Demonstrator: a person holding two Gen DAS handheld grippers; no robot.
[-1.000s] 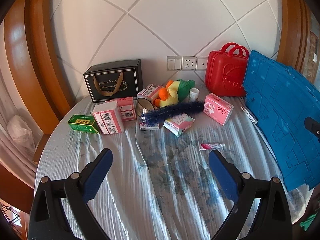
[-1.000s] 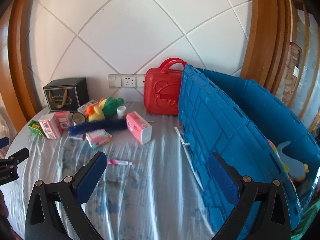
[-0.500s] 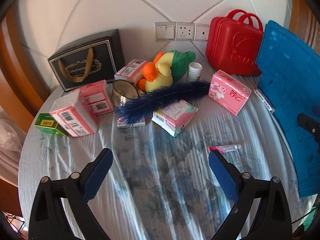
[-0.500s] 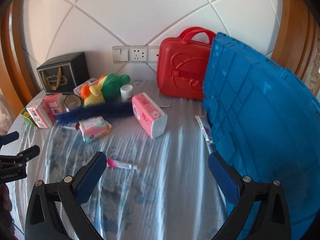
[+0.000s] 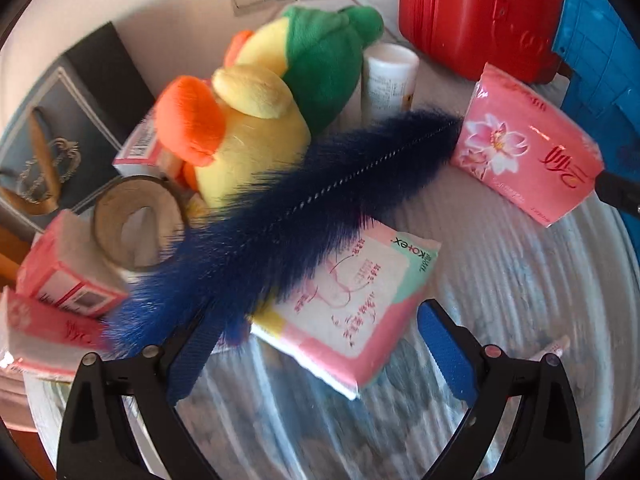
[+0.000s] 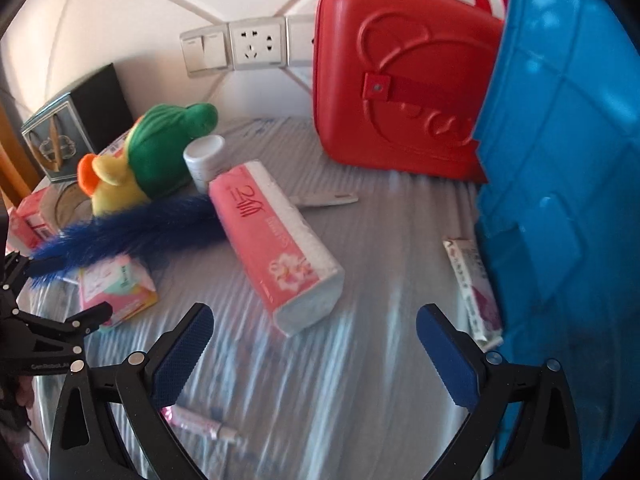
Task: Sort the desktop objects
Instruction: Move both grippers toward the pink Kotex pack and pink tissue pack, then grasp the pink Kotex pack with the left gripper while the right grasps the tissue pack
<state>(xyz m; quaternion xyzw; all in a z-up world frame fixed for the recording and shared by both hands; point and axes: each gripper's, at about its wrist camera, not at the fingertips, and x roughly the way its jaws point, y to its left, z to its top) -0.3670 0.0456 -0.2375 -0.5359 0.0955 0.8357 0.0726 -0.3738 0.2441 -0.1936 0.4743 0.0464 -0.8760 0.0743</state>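
The left gripper (image 5: 320, 344), jaws apart, is held nearest the pink-and-green pad pack (image 5: 352, 304), lying between its fingertips under the blue bottle brush (image 5: 288, 208). The right gripper (image 6: 316, 352) is likewise spread, empty.

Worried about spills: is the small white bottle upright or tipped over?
Upright: the white bottle stands on its base, cap on top, behind the pink tissue pack.

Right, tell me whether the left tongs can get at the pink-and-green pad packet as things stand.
Probably yes. The left tongs stand open right before the pad packet, its near corner between the pads. The dark blue brush lies across its far end and may be dragged along.
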